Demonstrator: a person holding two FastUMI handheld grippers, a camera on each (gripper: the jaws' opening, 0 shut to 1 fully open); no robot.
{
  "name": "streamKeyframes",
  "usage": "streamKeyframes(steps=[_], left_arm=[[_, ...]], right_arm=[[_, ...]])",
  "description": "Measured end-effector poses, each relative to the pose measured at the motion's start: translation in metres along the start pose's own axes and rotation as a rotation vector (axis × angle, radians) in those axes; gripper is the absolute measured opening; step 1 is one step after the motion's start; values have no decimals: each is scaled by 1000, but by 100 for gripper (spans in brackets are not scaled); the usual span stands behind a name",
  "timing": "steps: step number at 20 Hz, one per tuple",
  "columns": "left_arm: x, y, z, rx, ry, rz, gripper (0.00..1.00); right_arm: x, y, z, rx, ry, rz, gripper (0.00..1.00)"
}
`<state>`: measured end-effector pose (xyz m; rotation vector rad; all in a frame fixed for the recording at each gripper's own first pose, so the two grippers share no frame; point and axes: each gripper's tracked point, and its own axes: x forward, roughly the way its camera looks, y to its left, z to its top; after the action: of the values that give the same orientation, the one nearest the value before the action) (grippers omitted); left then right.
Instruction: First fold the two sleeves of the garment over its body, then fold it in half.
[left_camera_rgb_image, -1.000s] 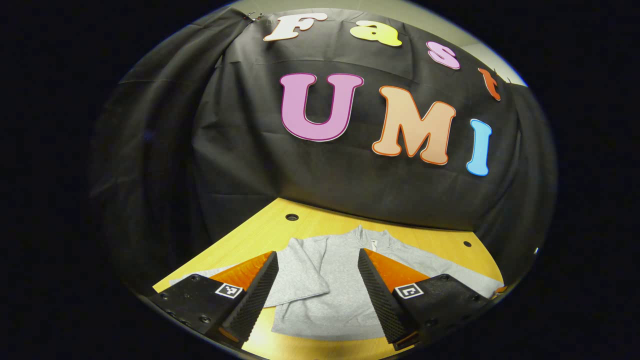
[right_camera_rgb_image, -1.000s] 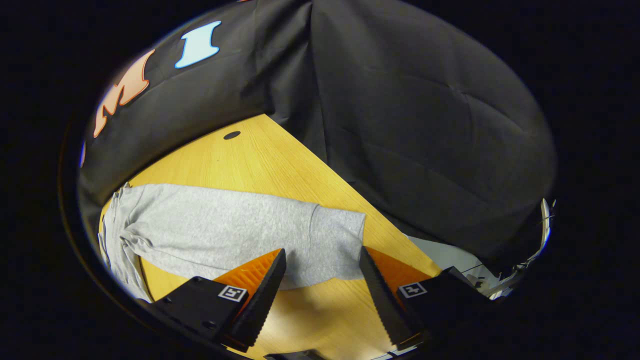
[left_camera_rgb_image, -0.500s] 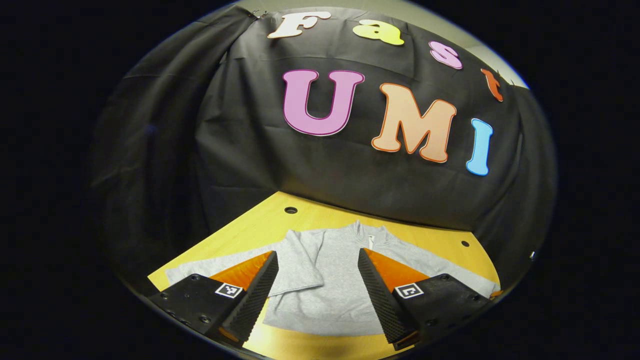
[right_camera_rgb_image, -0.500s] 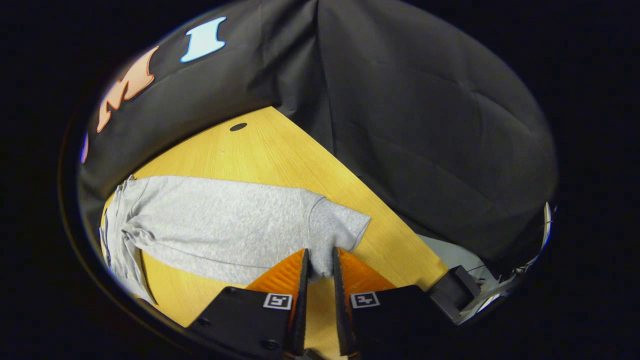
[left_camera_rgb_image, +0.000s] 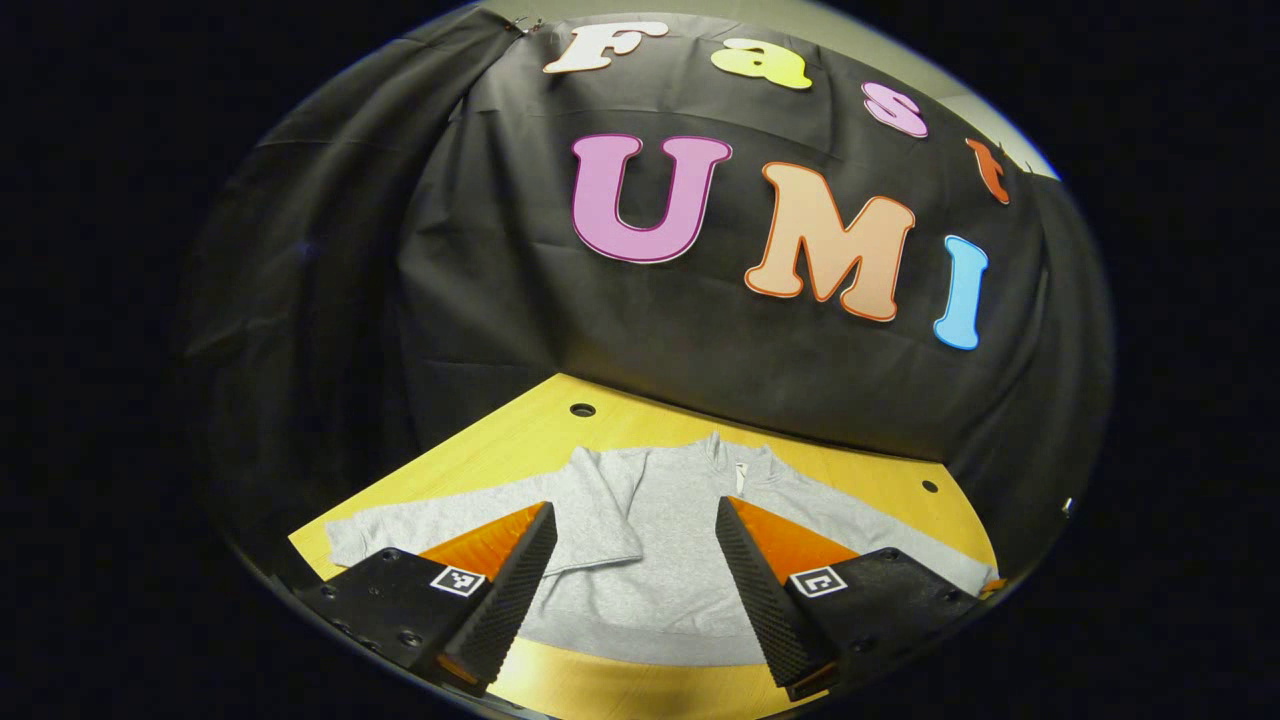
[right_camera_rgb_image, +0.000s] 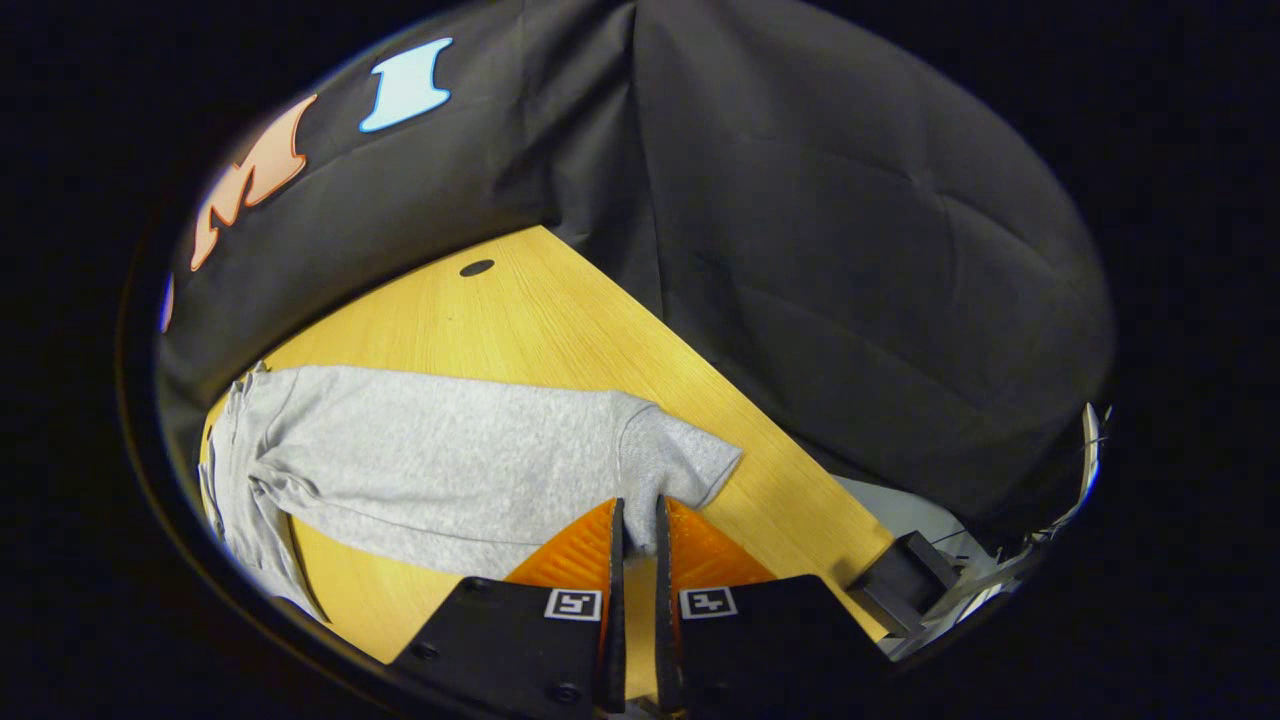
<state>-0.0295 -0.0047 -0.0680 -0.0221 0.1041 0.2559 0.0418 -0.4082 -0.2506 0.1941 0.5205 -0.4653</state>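
The wooden table (left_camera_rgb_image: 520, 455) fills the floor of the booth, its far edge running up against the black cloth wall (left_camera_rgb_image: 500, 270). Bare wood lies beyond the garment on the far side, and a strip of it shows on the near side too. In the right gripper view the table (right_camera_rgb_image: 560, 320) has a broad open stretch of wood past the sleeve, out to the cloth.

The grey garment (left_camera_rgb_image: 660, 540) lies flat on the table, collar to the far side and hem to the near side. One sleeve is already folded in over the body, and another reaches out flat toward the left edge of the table. In the right gripper view a long sleeve (right_camera_rgb_image: 440, 455) stretches across the wood from the body on the left to its cuff (right_camera_rgb_image: 675, 465) on the right.

The left gripper (left_camera_rgb_image: 632, 590) hangs above the near part of the garment with its fingers spread wide, touching nothing that I can see.

The right gripper (right_camera_rgb_image: 637, 560) is nearly pressed together, its two fingers pinching the near edge of the cuff between them.

Two small round holes (left_camera_rgb_image: 582, 410) sit in the wood near the far edge.
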Motion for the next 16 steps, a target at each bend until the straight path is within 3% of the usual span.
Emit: streamKeyframes(steps=[7,12,16], left_arm=[[12,11,0,25,22,-72,94],[21,30,8,44,30,-125,94],[24,47,15,50,29,-154,94]], right_arm=[[-48,44,32,80,-108,33,14],[-93,107,50,80,-192,82,14],[-124,180,62,24,-249,163,14]])
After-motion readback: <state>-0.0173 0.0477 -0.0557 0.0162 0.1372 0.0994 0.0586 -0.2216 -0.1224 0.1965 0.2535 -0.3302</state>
